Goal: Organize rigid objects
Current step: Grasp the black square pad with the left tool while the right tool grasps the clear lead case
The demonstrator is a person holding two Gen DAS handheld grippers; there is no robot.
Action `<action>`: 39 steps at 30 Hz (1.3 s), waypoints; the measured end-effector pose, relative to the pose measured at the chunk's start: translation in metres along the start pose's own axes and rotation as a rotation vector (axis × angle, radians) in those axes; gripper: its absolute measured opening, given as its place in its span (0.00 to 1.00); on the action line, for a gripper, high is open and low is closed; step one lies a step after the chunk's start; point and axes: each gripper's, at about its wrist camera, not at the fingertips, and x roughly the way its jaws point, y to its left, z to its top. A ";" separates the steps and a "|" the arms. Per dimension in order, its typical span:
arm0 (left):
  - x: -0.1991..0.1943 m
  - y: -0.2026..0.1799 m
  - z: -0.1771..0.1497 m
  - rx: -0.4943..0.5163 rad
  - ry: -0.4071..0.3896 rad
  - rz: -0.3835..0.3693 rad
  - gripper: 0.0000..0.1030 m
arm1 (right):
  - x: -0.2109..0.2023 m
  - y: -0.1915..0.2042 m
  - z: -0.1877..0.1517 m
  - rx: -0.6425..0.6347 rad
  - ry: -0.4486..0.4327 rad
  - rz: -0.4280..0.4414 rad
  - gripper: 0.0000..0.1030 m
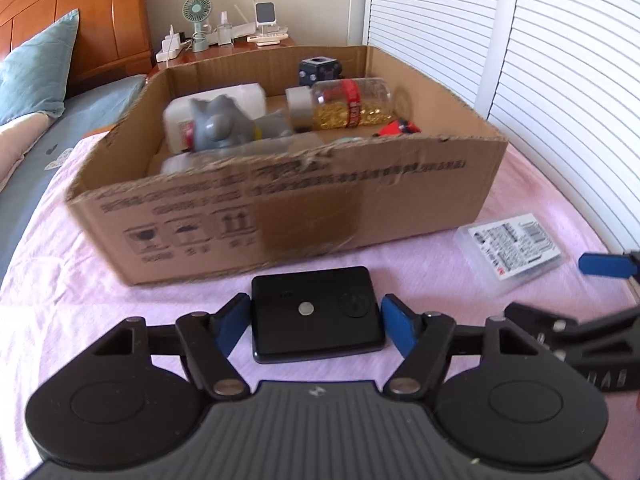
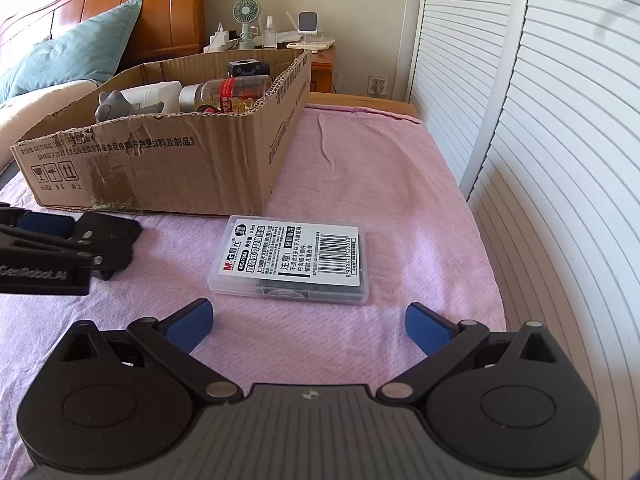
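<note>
A flat black box [image 1: 316, 314] lies on the pink cloth in front of an open cardboard box [image 1: 360, 208]. My left gripper [image 1: 316, 326] has its blue pads on both sides of the black box, touching or nearly touching it. A clear plastic case with a printed label [image 2: 290, 258] lies on the cloth just ahead of my right gripper [image 2: 308, 326], which is open and empty. The case also shows in the left wrist view [image 1: 514, 250]. The cardboard box [image 2: 168, 156] holds a grey toy [image 1: 224, 126], a bottle of yellow bits [image 1: 348, 104], a white container and a dark cube.
The pink cloth [image 2: 380, 168] covers a bed with a blue pillow [image 2: 80, 44] and wooden headboard. A nightstand [image 2: 280, 40] with a small fan and bottles stands behind the box. White louvred doors [image 2: 560, 120] run along the right.
</note>
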 end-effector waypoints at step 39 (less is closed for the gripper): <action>-0.025 0.047 -0.016 0.036 0.021 -0.044 0.67 | 0.007 0.022 0.035 -0.107 0.046 0.101 0.90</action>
